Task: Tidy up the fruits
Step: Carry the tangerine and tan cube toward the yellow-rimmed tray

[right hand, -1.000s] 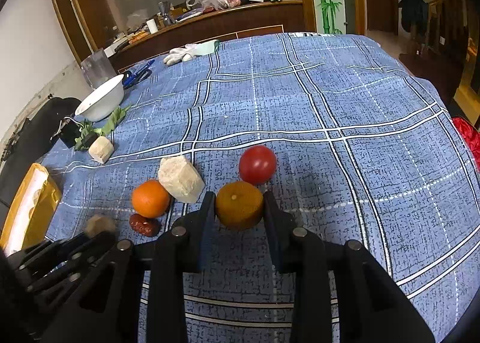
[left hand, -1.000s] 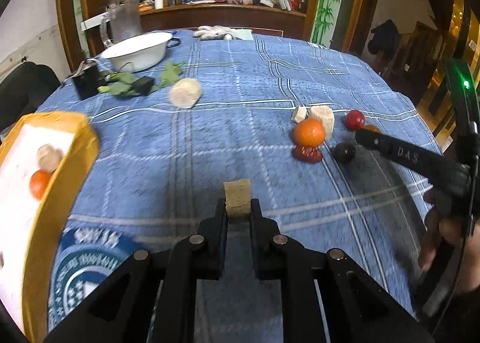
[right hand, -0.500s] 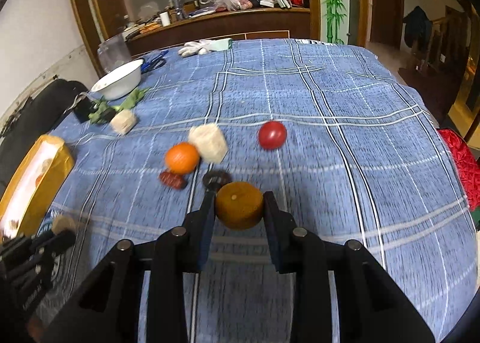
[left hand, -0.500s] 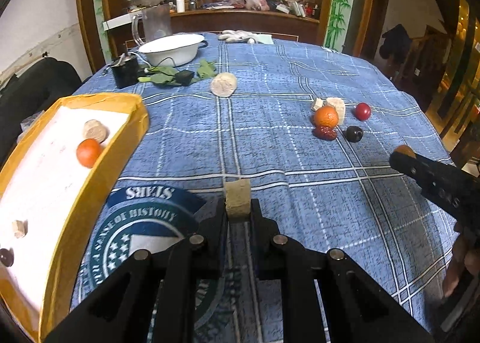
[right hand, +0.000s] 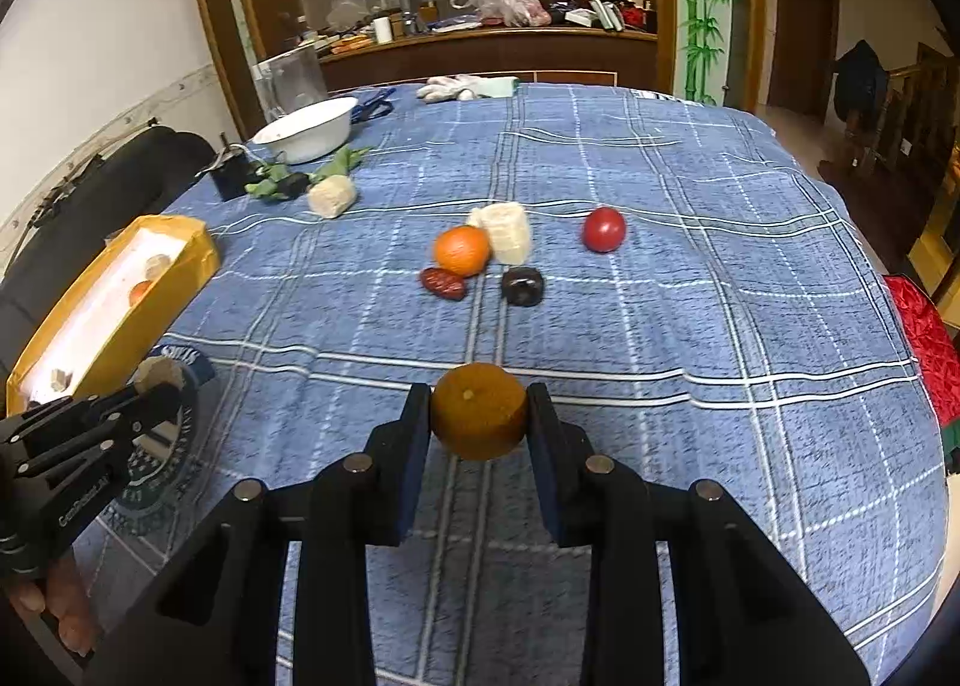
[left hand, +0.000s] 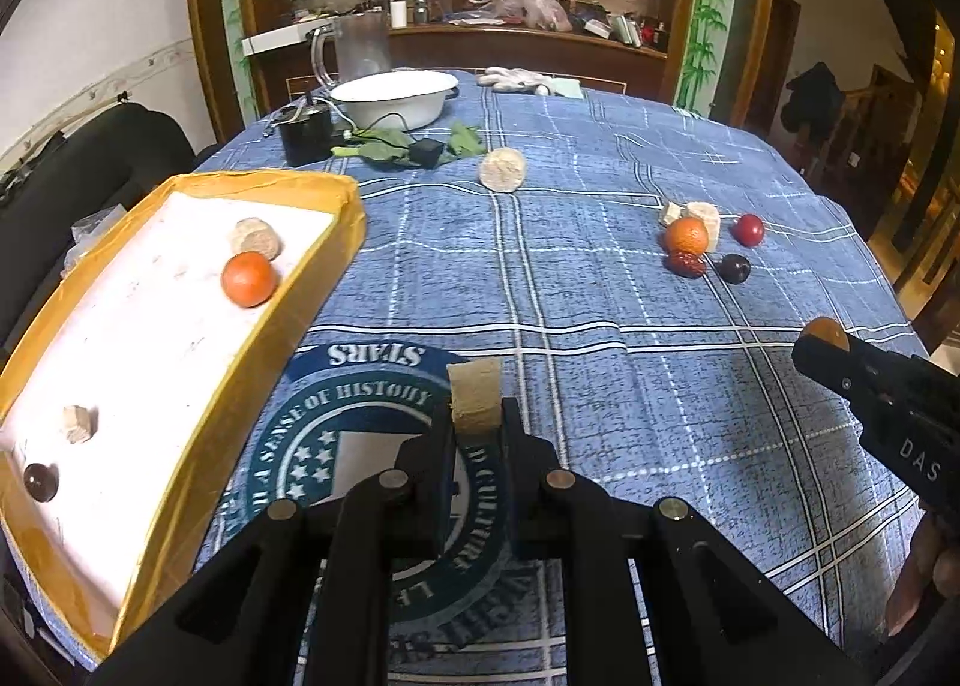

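two grippers loaded | your left gripper (left hand: 474, 416) clamps a tan fruit chunk (left hand: 475, 393) right of the yellow tray (left hand: 336, 242) | your right gripper (right hand: 479, 422) clamps a brownish orange (right hand: 479, 409)

Your left wrist camera looks forward along the left gripper (left hand: 477, 428), close above the blue tablecloth (left hand: 600, 278), with the yellow tray (left hand: 336, 248) to that claw's left. Your right wrist camera looks along the right gripper (right hand: 479, 416), facing the same far counter (right hand: 480, 50). Both views share the loose fruit cluster (right hand: 480, 254) ahead, and each catches the other claw at its edge.
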Action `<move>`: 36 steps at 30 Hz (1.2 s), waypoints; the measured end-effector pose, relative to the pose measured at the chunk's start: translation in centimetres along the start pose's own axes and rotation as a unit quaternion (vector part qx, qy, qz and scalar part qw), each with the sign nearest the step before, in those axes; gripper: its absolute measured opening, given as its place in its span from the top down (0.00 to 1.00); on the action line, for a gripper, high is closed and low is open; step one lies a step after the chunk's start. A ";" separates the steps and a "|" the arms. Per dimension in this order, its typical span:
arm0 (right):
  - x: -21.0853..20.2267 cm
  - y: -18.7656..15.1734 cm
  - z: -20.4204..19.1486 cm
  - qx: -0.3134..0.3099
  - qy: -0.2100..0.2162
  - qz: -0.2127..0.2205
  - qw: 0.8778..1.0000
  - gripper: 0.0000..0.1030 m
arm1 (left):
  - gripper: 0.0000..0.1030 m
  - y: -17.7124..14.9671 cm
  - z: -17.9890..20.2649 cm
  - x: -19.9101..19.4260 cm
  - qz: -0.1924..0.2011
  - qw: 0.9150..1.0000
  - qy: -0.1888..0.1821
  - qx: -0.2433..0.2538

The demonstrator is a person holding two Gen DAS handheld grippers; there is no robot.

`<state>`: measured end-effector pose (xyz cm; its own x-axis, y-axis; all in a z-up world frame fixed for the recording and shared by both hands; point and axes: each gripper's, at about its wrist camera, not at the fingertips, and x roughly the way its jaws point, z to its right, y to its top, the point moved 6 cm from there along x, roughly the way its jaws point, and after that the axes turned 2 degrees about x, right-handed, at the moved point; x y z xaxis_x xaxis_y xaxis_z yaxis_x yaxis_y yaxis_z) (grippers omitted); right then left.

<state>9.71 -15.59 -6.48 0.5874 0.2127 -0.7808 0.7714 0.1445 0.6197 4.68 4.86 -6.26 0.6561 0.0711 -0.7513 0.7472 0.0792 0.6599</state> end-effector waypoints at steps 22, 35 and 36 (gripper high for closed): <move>-2.3 -0.5 -5.8 -0.042 0.046 0.018 0.998 0.68 | 0.89 -0.4 -5.9 -3.0 0.017 0.998 0.040 -0.051; -2.2 -0.3 -8.2 -0.061 0.065 0.018 0.996 0.68 | 0.89 -0.8 -11.5 -3.6 0.011 0.991 0.095 -0.095; -2.2 -0.2 -8.7 -0.064 0.068 0.018 0.995 0.68 | 0.89 -0.8 -11.9 -3.6 0.011 0.990 0.099 -0.099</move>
<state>6.17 -7.72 -4.22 0.5692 0.3482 -0.7448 0.7070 0.2551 0.6596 0.39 16.39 -4.07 0.6232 0.2677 -0.7348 0.6849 0.2667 0.6781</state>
